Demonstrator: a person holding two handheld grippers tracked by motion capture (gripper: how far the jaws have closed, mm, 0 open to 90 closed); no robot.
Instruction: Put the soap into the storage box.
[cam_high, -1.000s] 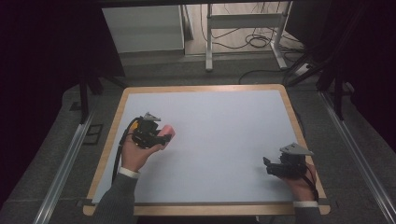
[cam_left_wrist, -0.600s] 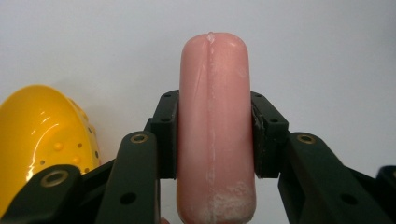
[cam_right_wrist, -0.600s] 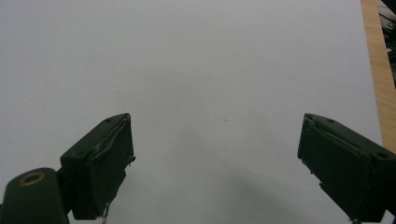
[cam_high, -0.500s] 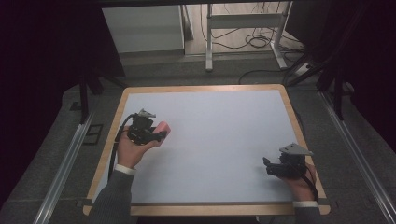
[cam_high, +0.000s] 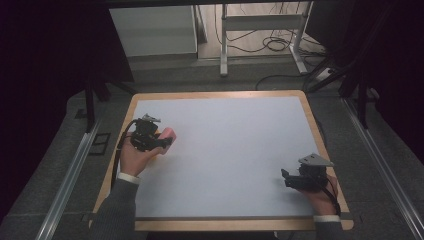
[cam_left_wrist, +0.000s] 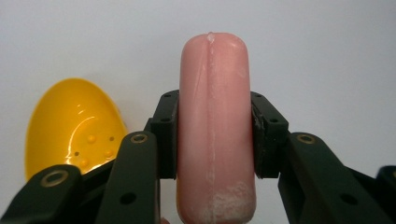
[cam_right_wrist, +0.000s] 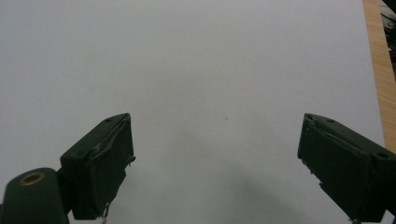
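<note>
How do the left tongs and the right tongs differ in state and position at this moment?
The left tongs are shut on a pink sausage-like piece; the right tongs stand wide open with nothing between them. In the high view, the left tongs are near the table's left edge, the right tongs near its right front corner. Both have black jaws.

Cut off by the bottom edge of the left gripper view: the lower end of the pink sausage-shaped piece (cam_left_wrist: 215, 130), its flanks covered where the left claw (cam_left_wrist: 215, 137) clamps it. Half hidden behind that claw's jaw arm: the yellow bowl-shaped piece (cam_left_wrist: 74, 128). Too small from the high view to tell the right claw (cam_high: 286, 178) apart near the table's (cam_high: 240, 150) right edge.
</note>
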